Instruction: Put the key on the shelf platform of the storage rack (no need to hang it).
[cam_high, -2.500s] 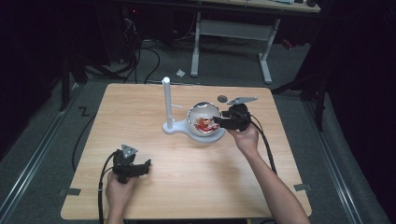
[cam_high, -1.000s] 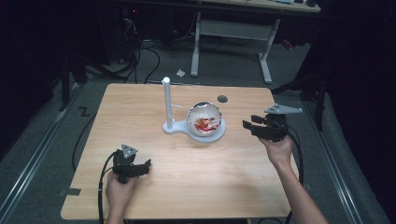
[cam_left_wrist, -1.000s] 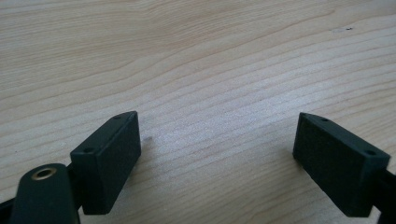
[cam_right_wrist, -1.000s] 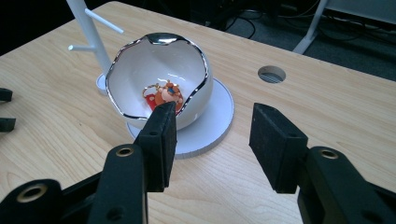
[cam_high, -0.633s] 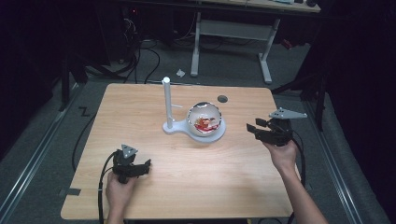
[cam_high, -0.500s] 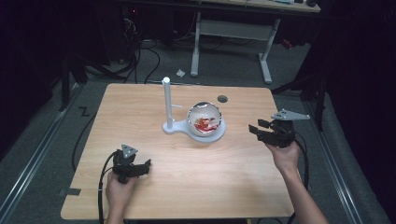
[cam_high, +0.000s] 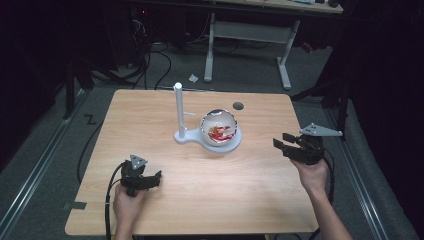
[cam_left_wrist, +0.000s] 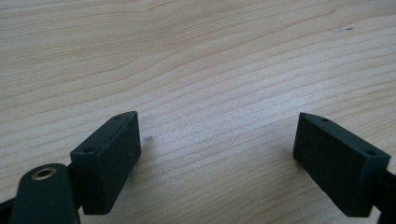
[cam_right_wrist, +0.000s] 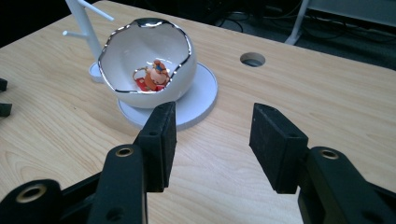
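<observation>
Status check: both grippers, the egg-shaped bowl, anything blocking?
Left gripper open, empty. Right gripper open, empty, apart from bowl. Egg-shaped bowl on white stand, figurine inside. Nothing blocking.

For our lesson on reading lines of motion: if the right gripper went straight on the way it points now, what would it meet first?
Probably the flat white base under the egg-shaped bowl. The right gripper, jaws apart and empty, aims at it over bare table; depth is hard to judge.
</observation>
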